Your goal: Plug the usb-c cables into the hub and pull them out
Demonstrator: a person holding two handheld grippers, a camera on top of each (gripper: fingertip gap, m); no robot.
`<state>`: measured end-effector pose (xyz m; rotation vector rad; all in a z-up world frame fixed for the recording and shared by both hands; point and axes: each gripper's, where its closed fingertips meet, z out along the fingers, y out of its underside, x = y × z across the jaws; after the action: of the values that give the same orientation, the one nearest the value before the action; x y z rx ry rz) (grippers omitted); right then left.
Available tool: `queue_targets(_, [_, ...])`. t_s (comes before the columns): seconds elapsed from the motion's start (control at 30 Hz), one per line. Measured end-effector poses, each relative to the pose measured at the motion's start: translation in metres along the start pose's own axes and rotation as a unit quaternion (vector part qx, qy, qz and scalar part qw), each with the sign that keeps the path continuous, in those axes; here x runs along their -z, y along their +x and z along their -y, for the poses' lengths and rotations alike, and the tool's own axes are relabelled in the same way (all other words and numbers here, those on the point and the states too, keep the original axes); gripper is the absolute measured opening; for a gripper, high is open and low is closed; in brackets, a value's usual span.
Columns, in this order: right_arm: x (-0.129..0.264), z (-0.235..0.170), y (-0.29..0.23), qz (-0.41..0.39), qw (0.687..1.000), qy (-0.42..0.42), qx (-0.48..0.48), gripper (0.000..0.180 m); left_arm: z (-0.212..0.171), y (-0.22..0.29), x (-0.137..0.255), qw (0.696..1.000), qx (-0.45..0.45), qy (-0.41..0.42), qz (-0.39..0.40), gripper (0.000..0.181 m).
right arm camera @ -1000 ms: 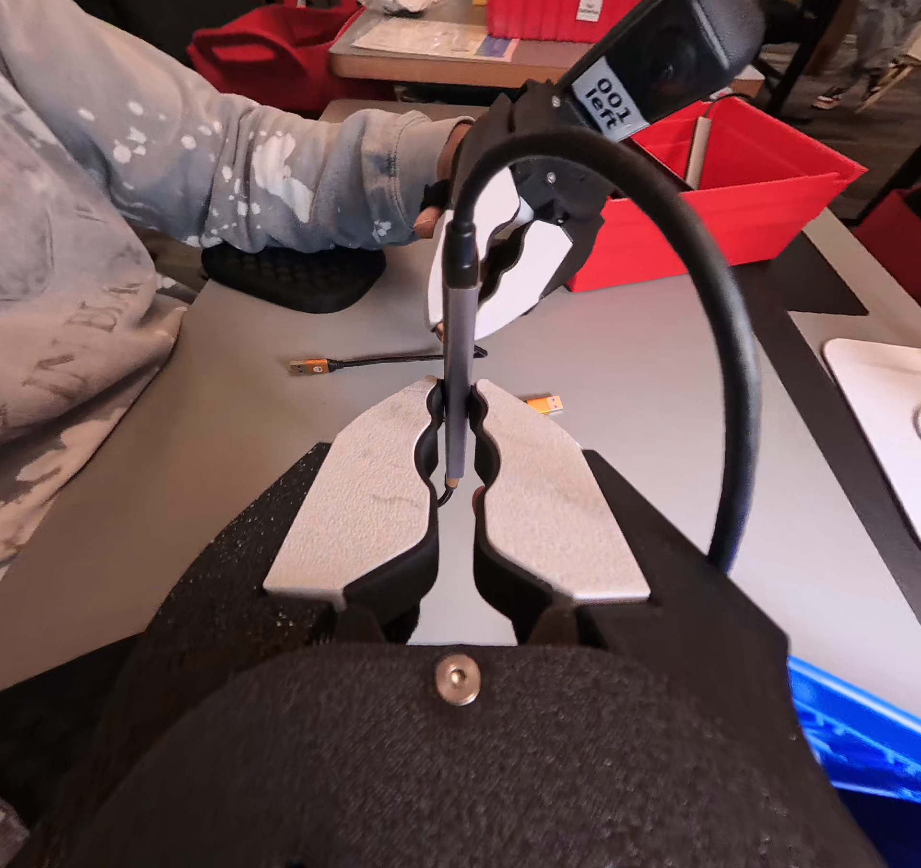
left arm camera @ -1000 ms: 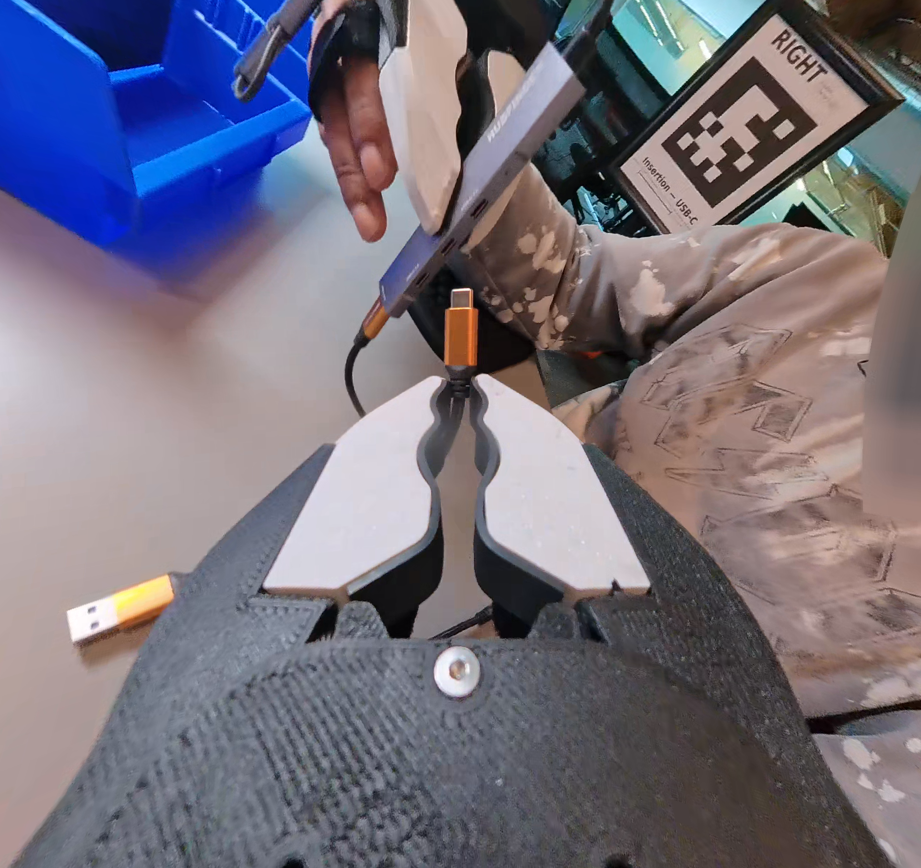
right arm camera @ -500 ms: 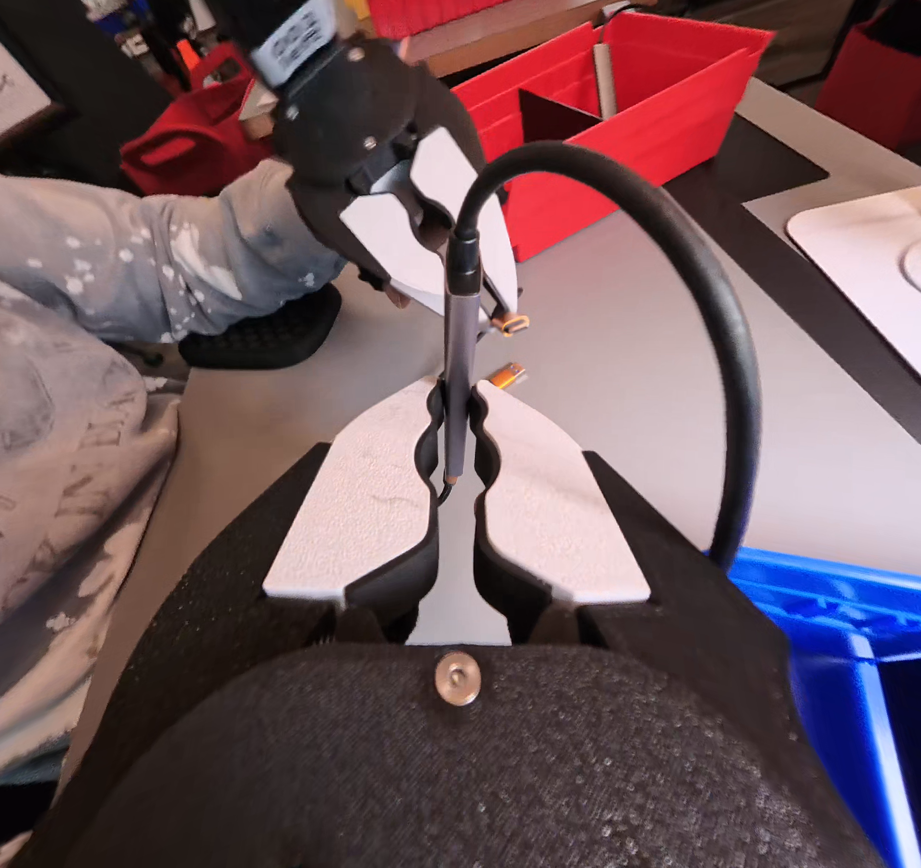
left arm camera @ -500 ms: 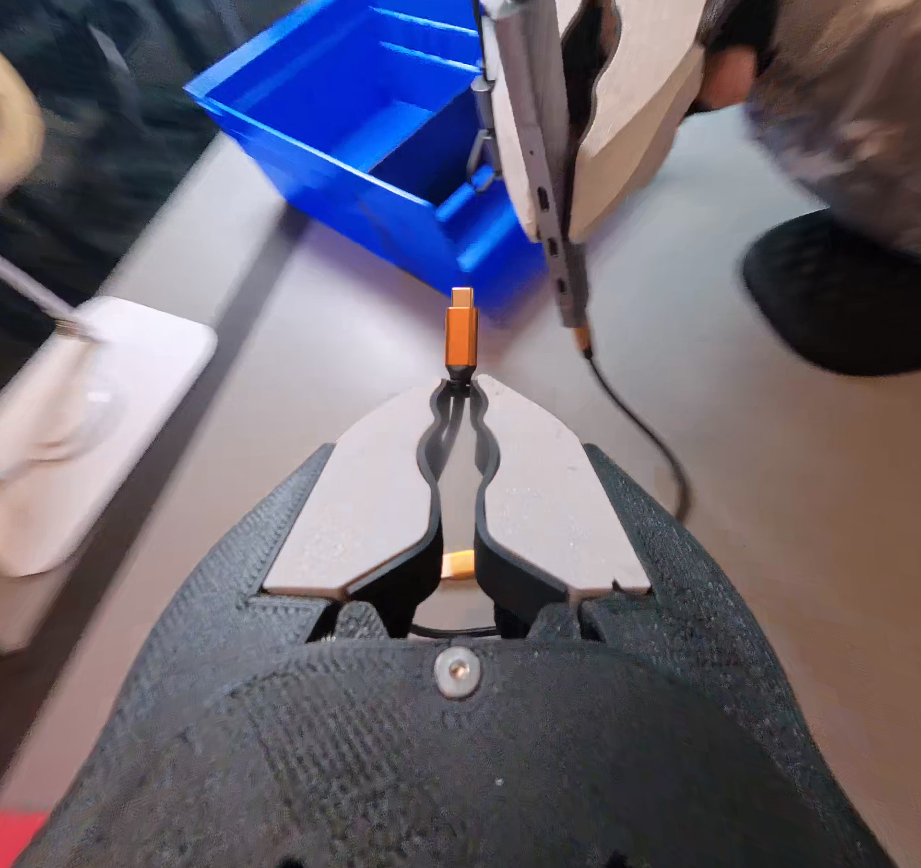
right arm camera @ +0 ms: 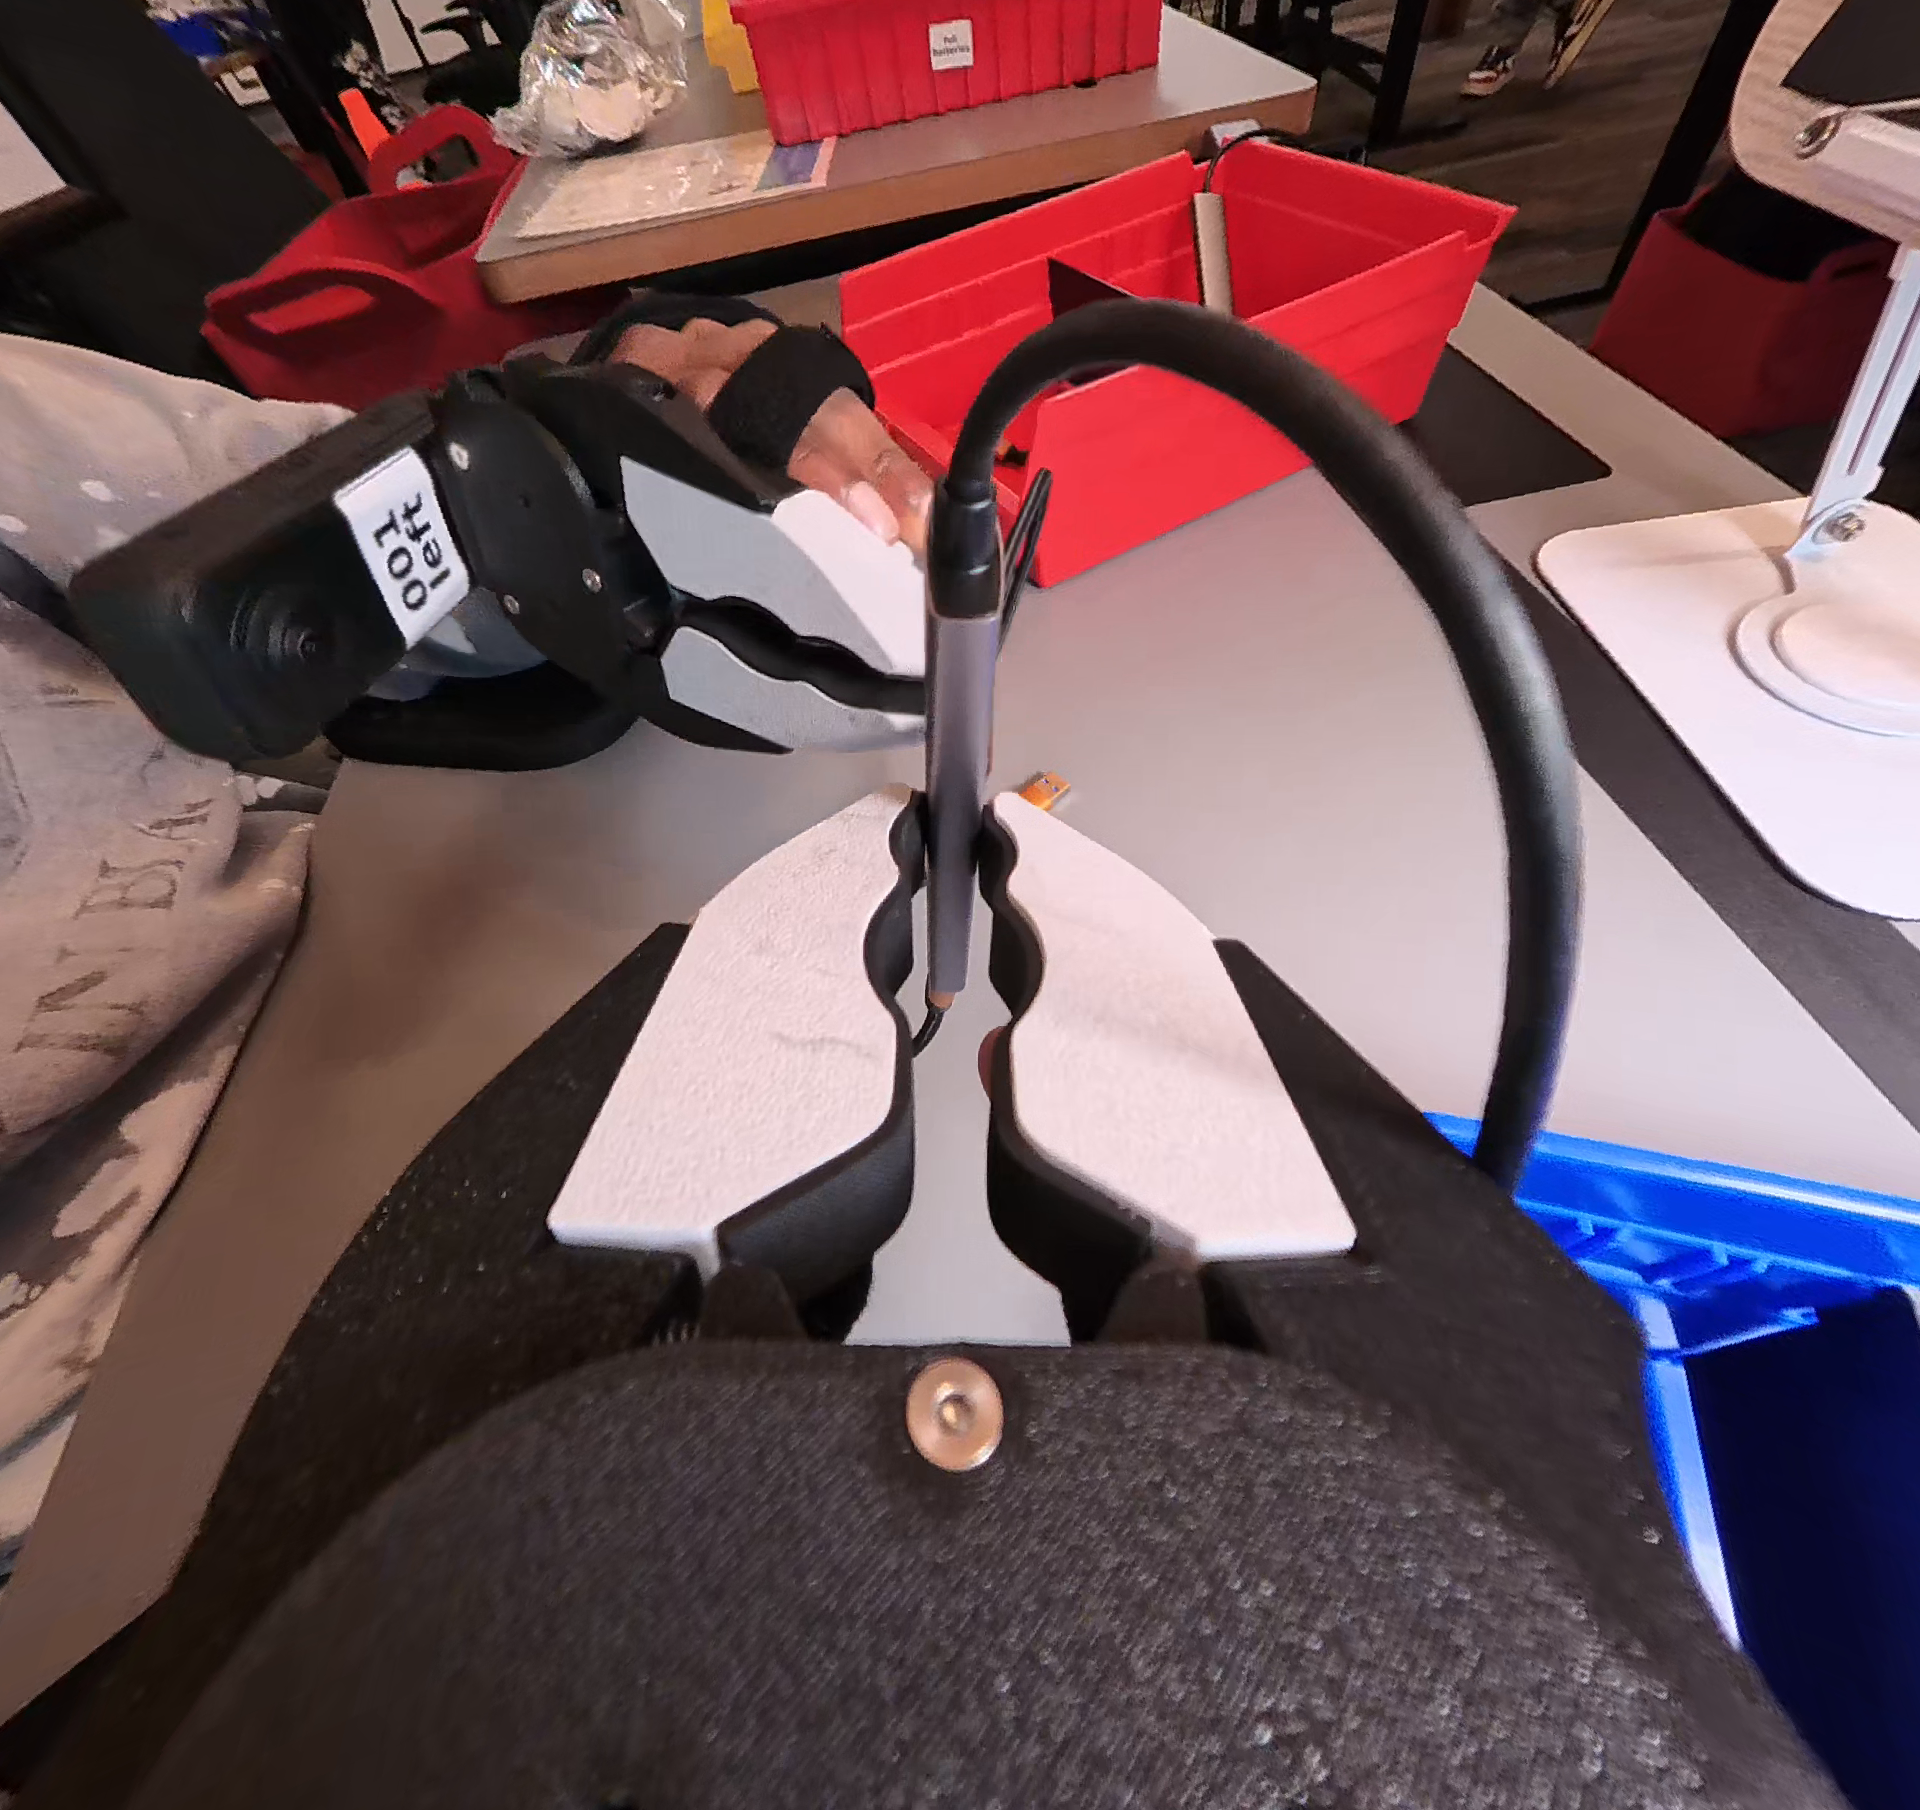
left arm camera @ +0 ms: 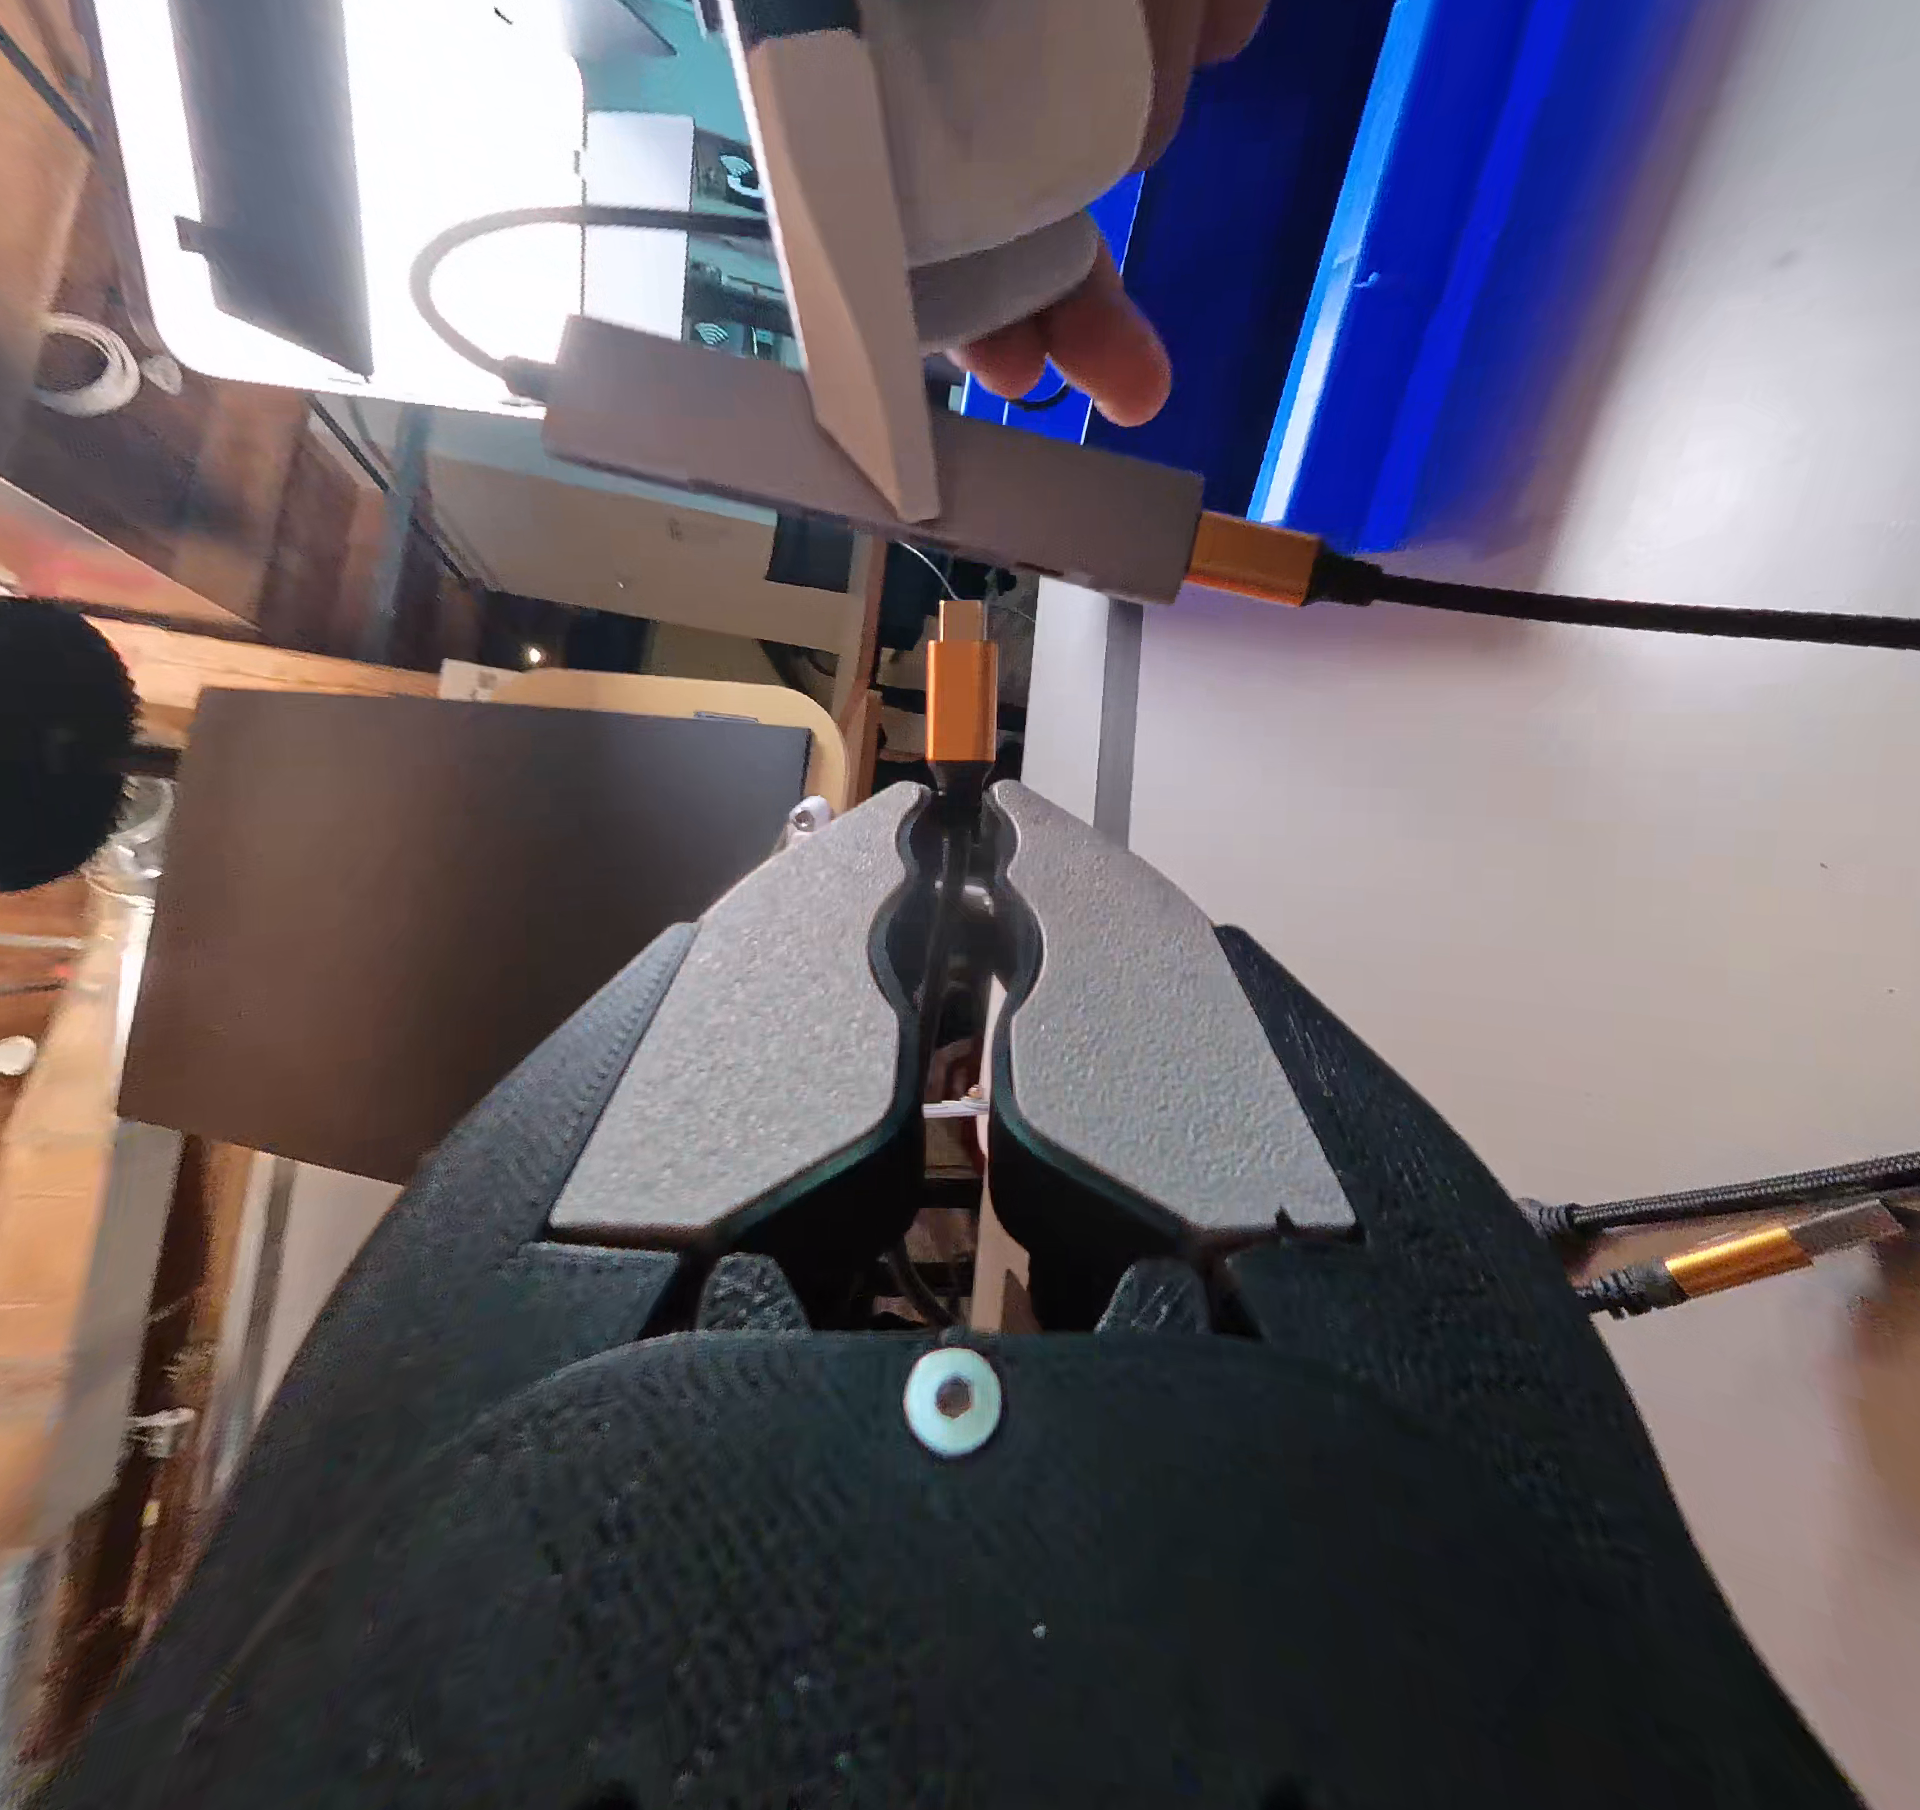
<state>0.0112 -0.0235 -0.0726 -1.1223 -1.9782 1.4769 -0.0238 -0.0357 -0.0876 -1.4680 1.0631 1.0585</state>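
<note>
Left wrist view: the left gripper was clamped on the black cable just behind an orange USB-C plug, whose metal tip pointed at the long edge of the grey hub and stood just short of it, not yet seated. A second orange plug was already in the hub's end port, its braided cable running off to the right. The right gripper's pale fingers pinched the hub from above. A blue bin lay behind on the grey table.

Right wrist view: the right gripper was closed on the hub, held edge-on and upright, its thick black lead arching over to the right. The left gripper met the hub from the left. A red bin stood beyond.

Judgement: the plug looks light and rigid, but the cord behind it is soft and may buckle under push; a hold on the metal shell itself would steer better. The hub appears smooth and slim, so it could pivot between the pads.
</note>
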Motion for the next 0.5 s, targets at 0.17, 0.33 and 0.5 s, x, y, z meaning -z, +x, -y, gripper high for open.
queue_targets(0.17, [0.0024,0.0036,0.0003,0.003,1.0,0.014,-0.003,0.009,0.0059,0.0018,0.0013,1.0,-0.024,0.002,0.001,0.007])
queue_targets(0.33, [0.0003,0.0025,0.0023,0.002,1.0,0.014,-0.01,0.009,0.0063,0.0034,0.001,0.999,-0.037,-0.001,0.0,0.007])
queue_targets(0.5, [-0.0022,0.0051,0.003,0.009,0.999,0.026,-0.027,0.009,0.003,0.0049,-0.0004,0.999,-0.048,-0.008,0.002,0.007])
